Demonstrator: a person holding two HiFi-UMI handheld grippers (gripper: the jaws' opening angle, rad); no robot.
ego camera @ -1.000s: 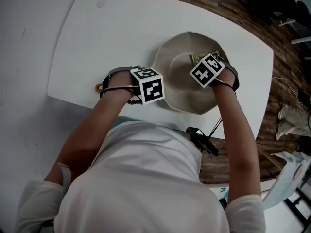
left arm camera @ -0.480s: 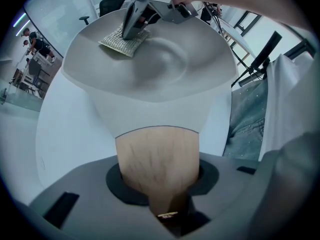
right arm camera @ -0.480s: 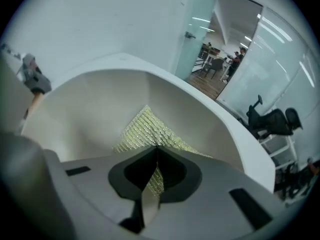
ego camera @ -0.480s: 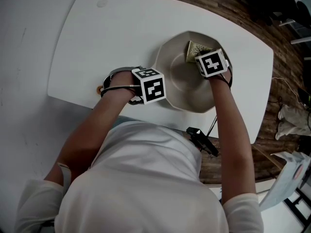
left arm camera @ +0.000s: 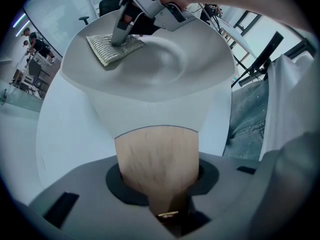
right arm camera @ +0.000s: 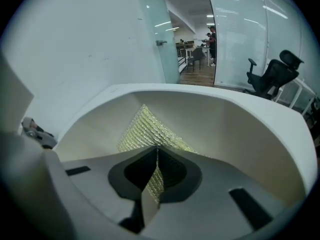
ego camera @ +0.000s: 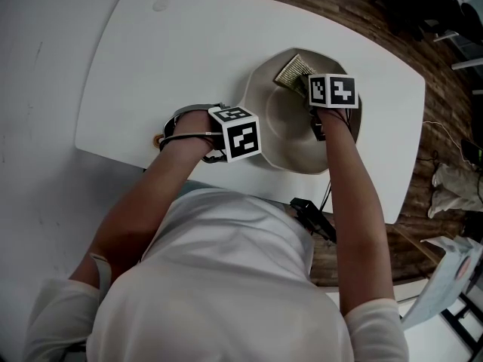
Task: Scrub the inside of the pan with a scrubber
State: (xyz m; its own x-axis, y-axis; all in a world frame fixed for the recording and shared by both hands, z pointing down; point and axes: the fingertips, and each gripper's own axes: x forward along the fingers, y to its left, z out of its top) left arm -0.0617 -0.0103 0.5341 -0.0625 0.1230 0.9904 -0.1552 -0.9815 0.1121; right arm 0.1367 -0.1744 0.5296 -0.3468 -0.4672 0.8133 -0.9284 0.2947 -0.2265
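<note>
One smooth grey pan (ego camera: 290, 138) was held by its flat wooden handle (left arm camera: 157, 154) in the clenched left claw (left arm camera: 160, 184), one square woven-mesh scrubber (right arm camera: 145, 126) was pinched in the right claw (right arm camera: 156, 154).

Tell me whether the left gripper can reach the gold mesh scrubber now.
Probably not: the left gripper is clamped on the wooden pan handle, while the gold mesh scrubber lies on the far wall of the pale round pan, pinched in the right gripper.
</note>
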